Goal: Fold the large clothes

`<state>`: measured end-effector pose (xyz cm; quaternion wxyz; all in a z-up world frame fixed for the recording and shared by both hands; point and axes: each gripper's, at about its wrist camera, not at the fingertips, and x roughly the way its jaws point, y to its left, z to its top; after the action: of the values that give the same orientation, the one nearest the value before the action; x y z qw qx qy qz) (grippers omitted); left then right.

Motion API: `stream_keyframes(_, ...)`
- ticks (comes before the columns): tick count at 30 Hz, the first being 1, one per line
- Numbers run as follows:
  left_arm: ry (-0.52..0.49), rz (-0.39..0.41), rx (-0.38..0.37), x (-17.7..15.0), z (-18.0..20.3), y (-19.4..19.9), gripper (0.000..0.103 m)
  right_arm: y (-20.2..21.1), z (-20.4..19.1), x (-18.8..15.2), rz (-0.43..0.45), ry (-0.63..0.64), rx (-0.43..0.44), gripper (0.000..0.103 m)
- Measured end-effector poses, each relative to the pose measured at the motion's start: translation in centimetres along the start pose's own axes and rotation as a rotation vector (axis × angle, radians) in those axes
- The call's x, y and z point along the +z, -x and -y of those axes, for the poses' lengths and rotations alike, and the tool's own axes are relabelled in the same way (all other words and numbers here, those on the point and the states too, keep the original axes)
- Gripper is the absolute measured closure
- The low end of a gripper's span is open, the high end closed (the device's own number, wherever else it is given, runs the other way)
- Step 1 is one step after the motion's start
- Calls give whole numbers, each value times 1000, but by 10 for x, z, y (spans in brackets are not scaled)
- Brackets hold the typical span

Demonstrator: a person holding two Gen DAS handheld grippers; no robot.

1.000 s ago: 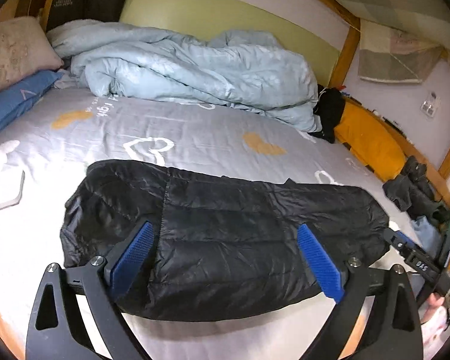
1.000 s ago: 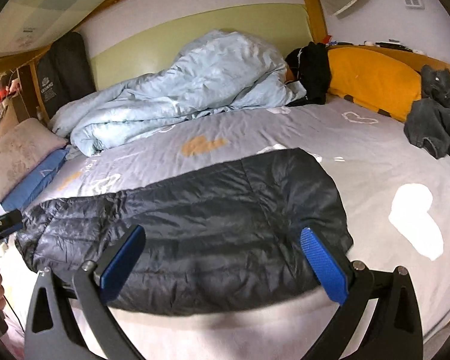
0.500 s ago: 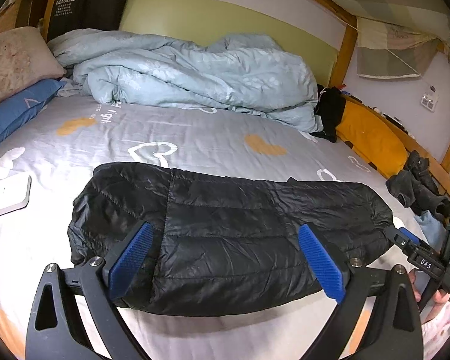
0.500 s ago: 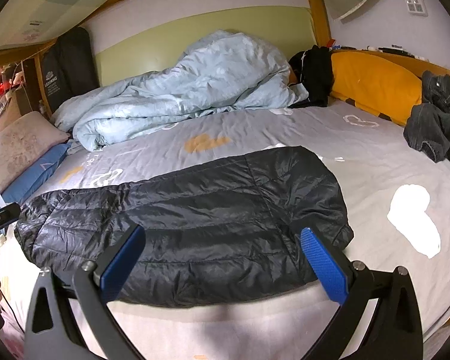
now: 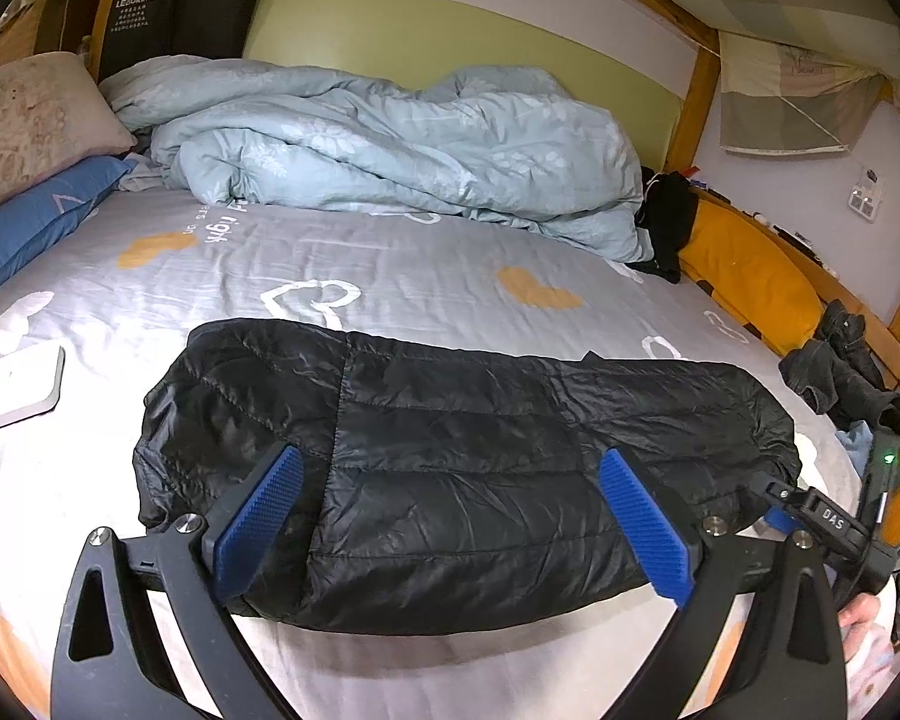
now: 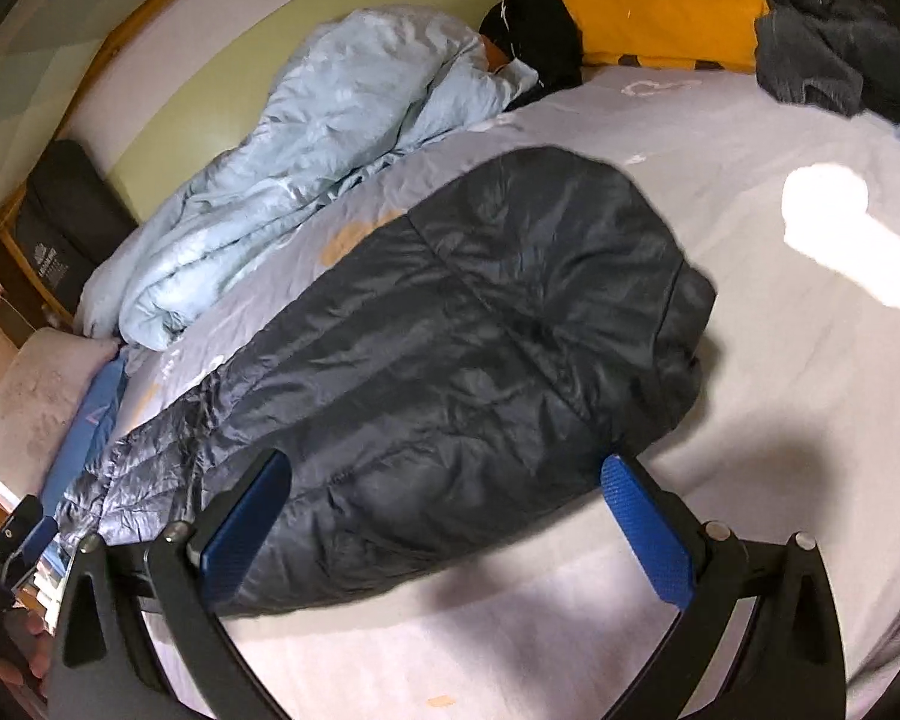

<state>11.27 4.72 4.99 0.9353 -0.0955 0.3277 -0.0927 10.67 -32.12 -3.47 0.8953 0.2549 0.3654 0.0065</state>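
Jacket (image 5: 462, 462) folded lengthwise, bare bedsheet (image 5: 390, 264) beyond its far edge.

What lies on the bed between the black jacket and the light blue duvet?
Only bare grey bedsheet with printed hearts lies between the black jacket and the light blue duvet; the left wrist view shows it best.

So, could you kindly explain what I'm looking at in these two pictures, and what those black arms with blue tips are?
No robot here: a person holds a pair of tongs in each hand, each with a fisheye camera looking along its blue-padded fingers. One picture is from the left tongs, the other from the right tongs. Both are open and hold nothing. On the grey bed sheet lies a black puffer jacket, folded into a long bundle. Behind it lies a crumpled light-blue duvet, and a white box lies left of the jacket.
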Motion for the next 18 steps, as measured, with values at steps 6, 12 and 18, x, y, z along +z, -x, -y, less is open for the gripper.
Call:
stream_keyframes(6, 12, -7, 28, 0, -4, -6, 4, -9, 32, -11, -53, -264, 81, 3)
stream_keyframes(12, 45, -26, 66, 0, -13, -17, 4, -30, 40, 10, -14, -333, 45, 9)
stream_keyframes(18, -6, 52, 267, 9, -30, -6, 4, -25, 37, 27, 24, -281, 25, 49)
